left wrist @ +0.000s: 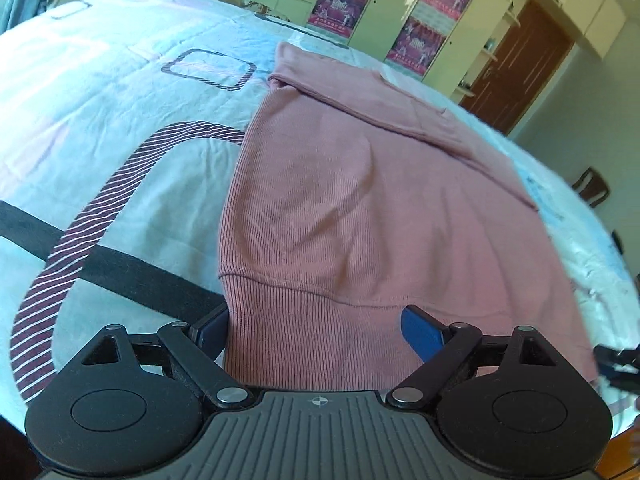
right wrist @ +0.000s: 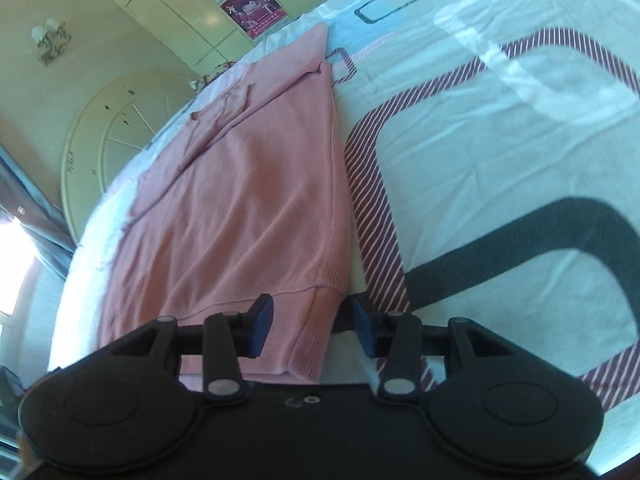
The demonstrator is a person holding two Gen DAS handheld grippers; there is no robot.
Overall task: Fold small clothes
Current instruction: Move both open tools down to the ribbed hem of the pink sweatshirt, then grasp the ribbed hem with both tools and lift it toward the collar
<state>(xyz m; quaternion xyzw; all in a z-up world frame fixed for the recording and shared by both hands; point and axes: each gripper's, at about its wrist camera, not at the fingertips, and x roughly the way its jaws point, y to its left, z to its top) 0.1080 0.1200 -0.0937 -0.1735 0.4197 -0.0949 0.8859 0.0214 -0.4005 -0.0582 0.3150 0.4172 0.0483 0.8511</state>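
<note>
A pink ribbed sweater [left wrist: 360, 208] lies flat on the bed, sleeves folded across its far end. My left gripper [left wrist: 316, 332] is open, its blue pads standing either side of the ribbed hem's left corner. The sweater also shows in the right wrist view [right wrist: 248, 200]. My right gripper [right wrist: 312, 328] is open, its pads standing either side of the hem's right corner. Neither pair of pads presses the cloth.
The bed cover [left wrist: 120, 100] is white with striped maroon and black bands. Cream wardrobes with pink posters [left wrist: 340, 8] and a brown door [left wrist: 520, 68] stand beyond the bed. A white headboard [right wrist: 120, 128] shows in the right wrist view.
</note>
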